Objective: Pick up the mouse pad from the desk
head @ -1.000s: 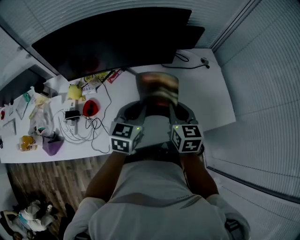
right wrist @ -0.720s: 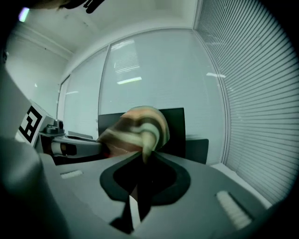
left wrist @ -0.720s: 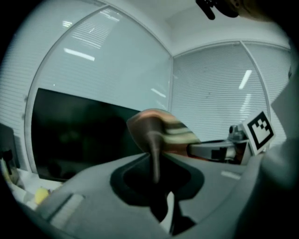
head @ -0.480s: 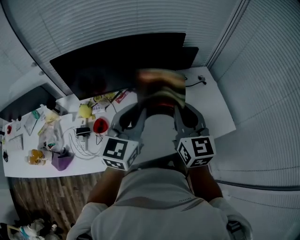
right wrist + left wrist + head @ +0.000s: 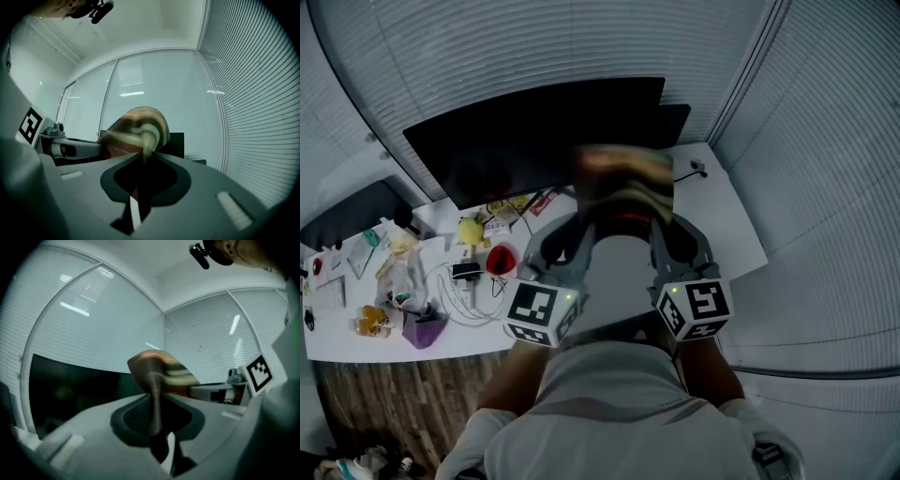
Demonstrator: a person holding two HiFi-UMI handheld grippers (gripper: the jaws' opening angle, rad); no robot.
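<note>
The left tongs and the right tongs were clenched on opposite edges of the striped mouse pad, a fold of it pinched in each. The pad was held up between them, above the white desk. Cables were spread on the desk's left part. Behind, a dark monitor was backed by blinds.

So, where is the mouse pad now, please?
Head view centre: the left hand-held gripper and right hand-held gripper hold the mouse pad above the desk.
</note>
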